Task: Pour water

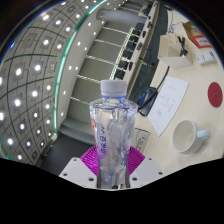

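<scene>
Hand-held gripper (112, 165) of mine clamps the water bottle (112, 135) upright above the bench (170, 120), white cup (187, 137) nearby.

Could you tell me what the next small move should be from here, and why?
Probably carry the water bottle toward the white mug. The tool looks shut on the upright bottle, whose cap seems to be on, and the mug stands on the table beyond it, off to one side.
</scene>
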`<state>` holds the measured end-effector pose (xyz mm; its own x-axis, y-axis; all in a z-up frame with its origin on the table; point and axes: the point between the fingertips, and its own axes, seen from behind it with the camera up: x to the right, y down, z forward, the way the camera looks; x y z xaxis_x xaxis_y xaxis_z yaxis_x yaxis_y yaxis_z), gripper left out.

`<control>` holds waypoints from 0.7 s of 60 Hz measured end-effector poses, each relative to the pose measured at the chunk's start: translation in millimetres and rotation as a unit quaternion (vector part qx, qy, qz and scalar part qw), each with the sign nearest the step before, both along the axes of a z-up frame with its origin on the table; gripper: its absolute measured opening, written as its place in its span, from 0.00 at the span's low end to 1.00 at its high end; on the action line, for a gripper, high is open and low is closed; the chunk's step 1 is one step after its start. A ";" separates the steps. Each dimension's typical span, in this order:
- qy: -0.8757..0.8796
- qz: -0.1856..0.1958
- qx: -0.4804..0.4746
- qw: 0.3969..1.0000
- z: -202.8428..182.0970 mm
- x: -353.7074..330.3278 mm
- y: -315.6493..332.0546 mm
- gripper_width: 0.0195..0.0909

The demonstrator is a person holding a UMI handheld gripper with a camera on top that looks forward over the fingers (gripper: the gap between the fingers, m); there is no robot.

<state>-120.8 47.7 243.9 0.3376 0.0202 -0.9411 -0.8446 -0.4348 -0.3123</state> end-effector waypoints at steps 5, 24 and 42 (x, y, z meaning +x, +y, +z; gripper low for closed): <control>-0.117 -0.014 0.044 0.992 25.6 29.4 2.1 0.18; -0.489 -0.080 0.100 0.863 33.3 191.1 5.9 0.18; -0.585 -0.057 0.034 0.808 -94.2 278.0 15.8 0.18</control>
